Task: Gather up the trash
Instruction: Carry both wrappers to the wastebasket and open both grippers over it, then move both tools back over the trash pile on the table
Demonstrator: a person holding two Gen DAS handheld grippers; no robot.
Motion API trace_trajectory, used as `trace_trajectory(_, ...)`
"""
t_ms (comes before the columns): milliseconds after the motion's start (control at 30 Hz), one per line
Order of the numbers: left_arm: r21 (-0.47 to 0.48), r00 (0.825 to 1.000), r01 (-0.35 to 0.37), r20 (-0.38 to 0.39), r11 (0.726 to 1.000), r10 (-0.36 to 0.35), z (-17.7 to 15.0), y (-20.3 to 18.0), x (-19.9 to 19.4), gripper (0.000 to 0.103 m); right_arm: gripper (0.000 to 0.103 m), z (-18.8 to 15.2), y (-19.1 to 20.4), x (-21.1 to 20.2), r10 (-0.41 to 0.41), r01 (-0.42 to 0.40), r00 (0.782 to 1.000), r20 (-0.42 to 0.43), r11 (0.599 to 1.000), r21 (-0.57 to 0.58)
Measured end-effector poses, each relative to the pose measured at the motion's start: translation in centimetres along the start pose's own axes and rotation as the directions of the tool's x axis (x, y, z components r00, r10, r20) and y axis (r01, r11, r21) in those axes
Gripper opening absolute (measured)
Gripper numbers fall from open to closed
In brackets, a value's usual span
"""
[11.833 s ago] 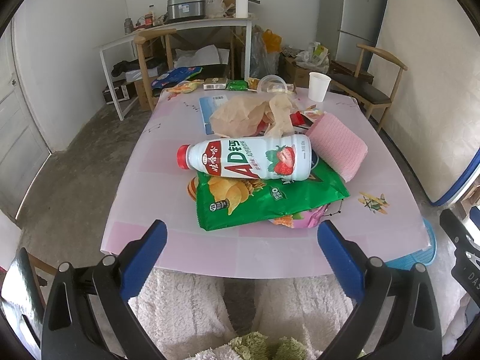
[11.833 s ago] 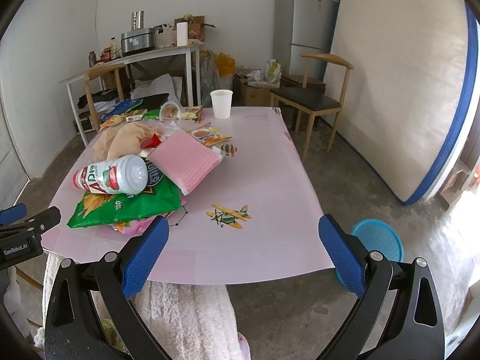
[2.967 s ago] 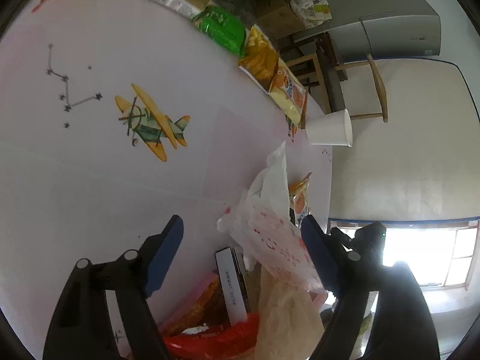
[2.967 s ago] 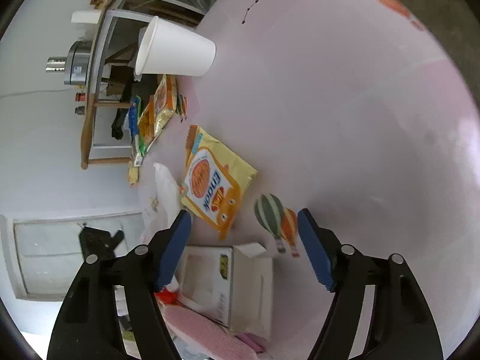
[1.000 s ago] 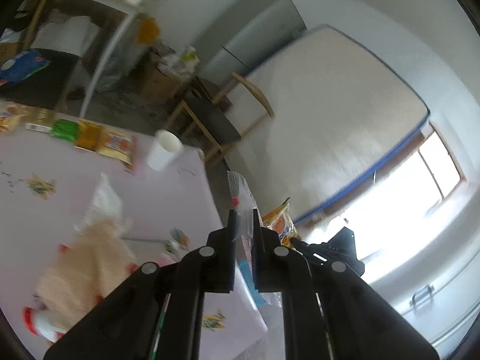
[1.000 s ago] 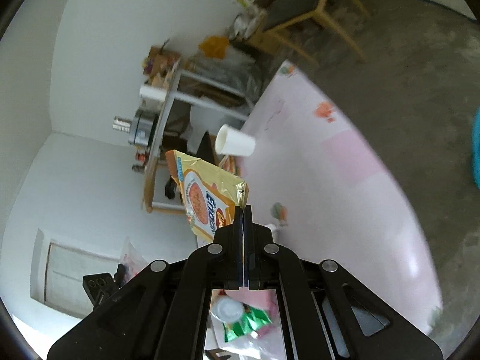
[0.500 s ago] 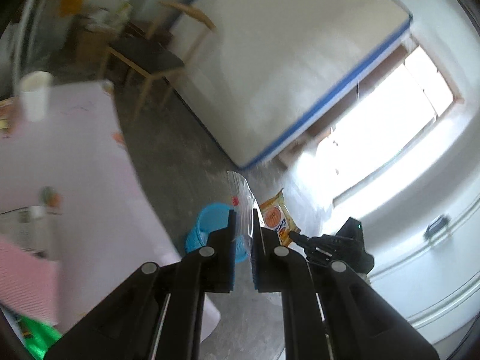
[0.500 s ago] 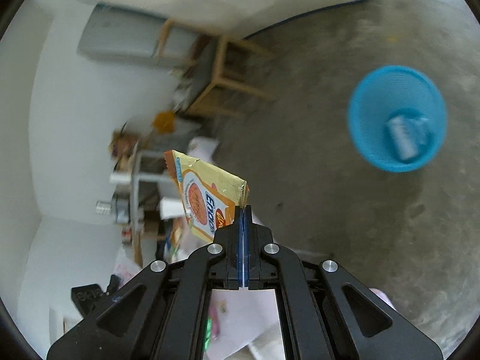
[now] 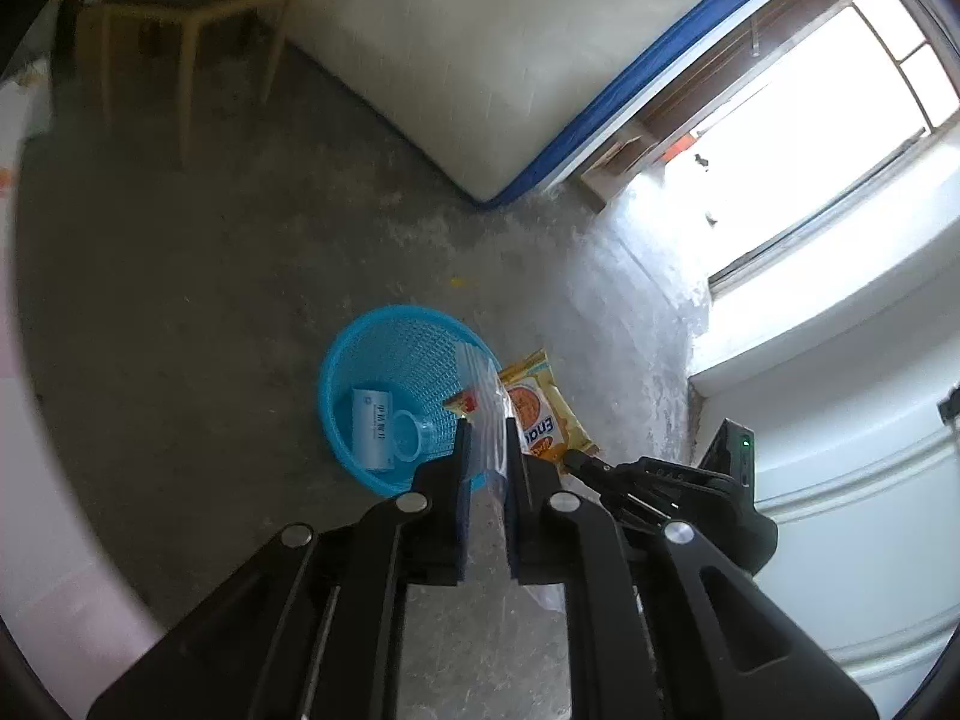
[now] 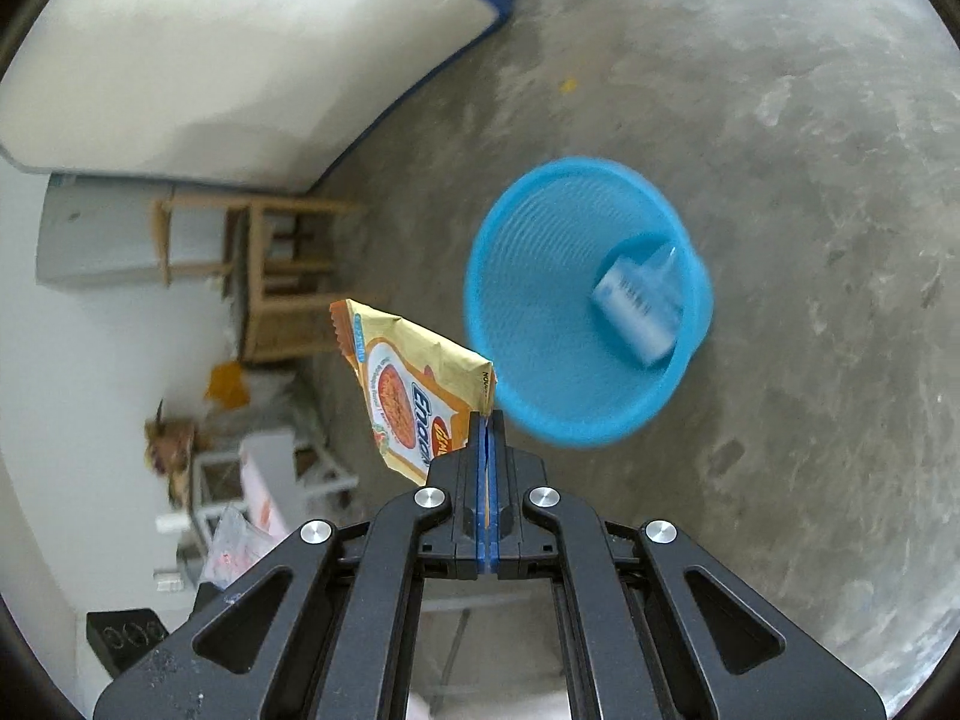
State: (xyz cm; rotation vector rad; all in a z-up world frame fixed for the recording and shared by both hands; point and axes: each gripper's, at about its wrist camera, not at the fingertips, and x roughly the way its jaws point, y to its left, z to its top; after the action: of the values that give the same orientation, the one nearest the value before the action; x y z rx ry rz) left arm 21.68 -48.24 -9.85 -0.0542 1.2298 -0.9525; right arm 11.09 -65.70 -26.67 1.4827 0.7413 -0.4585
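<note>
A blue mesh trash basket stands on the concrete floor; a white box and a clear plastic cup lie in it. My left gripper is shut on a clear plastic bag with red print and holds it over the basket's right rim. My right gripper is shut on a yellow snack packet, held above the floor just left of the basket. That packet and the right gripper also show in the left wrist view, right of the basket.
A white mattress with blue edging leans on the wall. A wooden chair stands on the floor beyond the basket. The pink table edge is at the far left. A bright window is at right.
Both grippers swung from the table down toward the floor with their trash held. The basket is now closer and larger in both views, directly beneath the left gripper.
</note>
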Motion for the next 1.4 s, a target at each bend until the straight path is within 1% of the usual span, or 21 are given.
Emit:
trace_trajectory(33,-0.008,1.000,-0.012,-0.005,1.000,0.012,0.2,0.1,1.1,0.021,0.009,0.7,-0.3,0.8,-0.013,0.013,1.000,0.016,1.000,0.011)
trace_trajectory(67,-0.022,0.999,-0.044,-0.017,0.999,0.044,0.4,0.0,2.7,0.040,0.023,1.2,-0.6,1.4,-0.026,0.026,0.999,0.021,1.000,0.012)
trace_trajectory(100,-0.029,0.997,-0.076,-0.021,0.997,0.076,0.5,0.3,3.6,0.056,0.033,1.8,-1.1,2.2,-0.058,0.058,0.998,0.026,0.998,0.002)
trace_trajectory(133,-0.038,0.995,-0.099,-0.011,0.994,0.099,0.6,0.6,4.0,0.057,0.047,2.1,-1.4,2.7,-0.094,0.094,0.995,0.031,0.996,-0.002)
trace_trajectory(200,-0.050,0.994,-0.106,0.010,0.993,0.106,0.3,1.2,3.9,0.060,0.047,2.2,-1.9,3.8,-0.141,0.142,0.989,0.039,0.990,-0.011)
trace_trajectory(333,-0.023,0.996,-0.083,0.024,0.996,0.084,-0.3,2.1,1.7,0.061,0.050,1.4,-2.7,3.8,-0.127,0.128,0.991,0.036,0.991,-0.039)
trace_trajectory(467,-0.014,0.993,-0.048,0.112,0.999,0.049,-0.8,3.4,-3.6,0.061,0.051,0.7,-2.2,2.6,-0.122,0.126,0.991,0.051,0.987,-0.100)
trace_trajectory(600,0.009,0.975,-0.013,0.220,1.000,0.011,-1.9,3.6,-10.1,0.061,0.051,-0.9,0.2,-0.4,-0.106,0.122,0.990,0.088,0.972,-0.203)
trace_trajectory(667,0.044,0.959,0.011,0.284,0.999,-0.023,-3.2,3.4,-14.2,0.061,0.054,-2.7,2.2,-2.2,-0.085,0.113,0.991,0.108,0.950,-0.292)
trace_trajectory(733,0.088,0.942,0.008,0.334,0.996,-0.037,-4.8,3.3,-17.8,0.061,0.059,-5.1,4.7,-4.3,-0.066,0.113,0.989,0.131,0.909,-0.402)
trace_trajectory(767,0.099,0.933,-0.001,0.357,0.995,-0.034,-6.0,3.3,-19.9,0.063,0.063,-6.5,6.0,-5.3,-0.056,0.117,0.988,0.146,0.881,-0.459)
trace_trajectory(800,0.106,0.929,-0.008,0.370,0.994,-0.032,-6.9,3.5,-21.3,0.066,0.066,-8.5,7.7,-6.7,-0.035,0.118,0.986,0.163,0.837,-0.534)
trace_trajectory(867,0.098,0.918,-0.033,0.396,0.995,-0.009,-9.4,4.4,-24.5,0.072,0.079,-12.1,10.5,-8.7,-0.007,0.137,0.980,0.200,0.751,-0.646)
trace_trajectory(967,0.065,0.877,-0.111,0.475,0.992,0.067,-13.4,6.4,-28.7,0.076,0.095,-18.3,14.6,-11.2,0.051,0.166,0.969,0.241,0.588,-0.792)
trace_trajectory(1000,0.050,0.863,-0.137,0.496,0.989,0.094,-14.7,7.2,-30.0,0.077,0.095,-20.8,16.2,-11.9,0.075,0.180,0.964,0.255,0.523,-0.833)
trace_trajectory(1100,-0.008,0.820,-0.200,0.545,0.980,0.172,-18.0,9.5,-34.0,0.078,0.095,-26.6,19.5,-13.0,0.150,0.175,0.957,0.247,0.380,-0.908)
trace_trajectory(1167,-0.067,0.784,-0.225,0.579,0.972,0.222,-20.7,11.7,-37.0,0.078,0.095,-30.2,20.9,-13.1,0.184,0.164,0.955,0.232,0.325,-0.931)
trace_trajectory(1233,-0.147,0.750,-0.239,0.600,0.960,0.279,-23.2,14.0,-39.6,0.078,0.095,-32.6,21.3,-12.8,0.186,0.183,0.950,0.249,0.312,-0.932)
trace_trajectory(1300,-0.262,0.698,-0.245,0.621,0.933,0.357,-25.8,17.0,-42.6,0.078,0.095,-36.2,21.7,-12.3,0.194,0.233,0.936,0.294,0.286,-0.930)
trace_trajectory(1367,-0.347,0.658,-0.215,0.639,0.913,0.398,-28.3,19.9,-45.4,0.078,0.095,-38.6,22.0,-11.5,0.203,0.269,0.924,0.324,0.257,-0.928)
trace_trajectory(1400,-0.400,0.641,-0.201,0.636,0.894,0.429,-29.4,21.3,-46.6,0.078,0.095,-40.1,22.1,-11.1,0.212,0.258,0.927,0.310,0.239,-0.936)
